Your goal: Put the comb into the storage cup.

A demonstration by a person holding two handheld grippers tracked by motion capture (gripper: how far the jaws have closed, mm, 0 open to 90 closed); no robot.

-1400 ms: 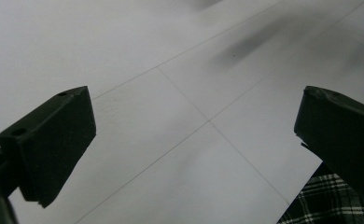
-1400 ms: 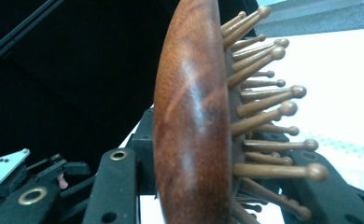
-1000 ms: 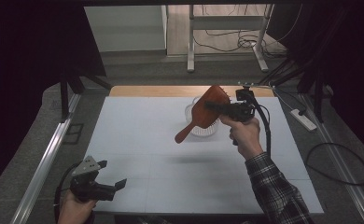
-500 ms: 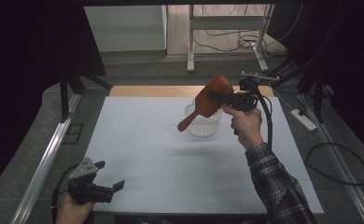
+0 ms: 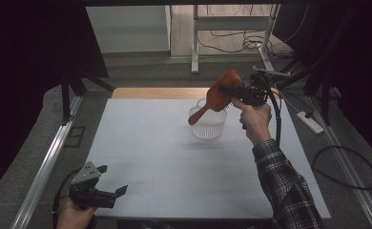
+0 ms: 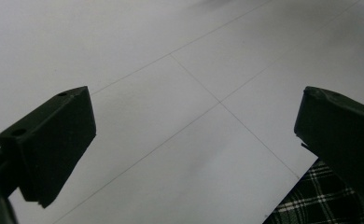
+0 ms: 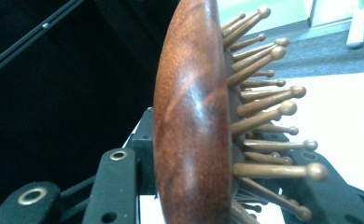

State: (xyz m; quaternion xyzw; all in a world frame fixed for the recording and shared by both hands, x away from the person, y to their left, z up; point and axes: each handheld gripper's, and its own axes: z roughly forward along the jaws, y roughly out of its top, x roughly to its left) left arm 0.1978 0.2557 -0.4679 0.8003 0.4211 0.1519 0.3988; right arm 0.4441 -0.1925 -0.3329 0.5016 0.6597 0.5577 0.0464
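While the right gripper point(image 5: 236, 91) clamps a wooden hairbrush point(image 5: 217, 98) above a white basket point(image 5: 208, 124), left gripper point(image 5: 119, 191) released.

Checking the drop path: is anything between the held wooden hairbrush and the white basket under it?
Nothing visible. The hairbrush, gripped by the right tongs, hangs over the open basket, handle angled down toward its rim.

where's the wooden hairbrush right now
In the high view the hairbrush is held up in the right gripper, just above the white basket, far right of the table.
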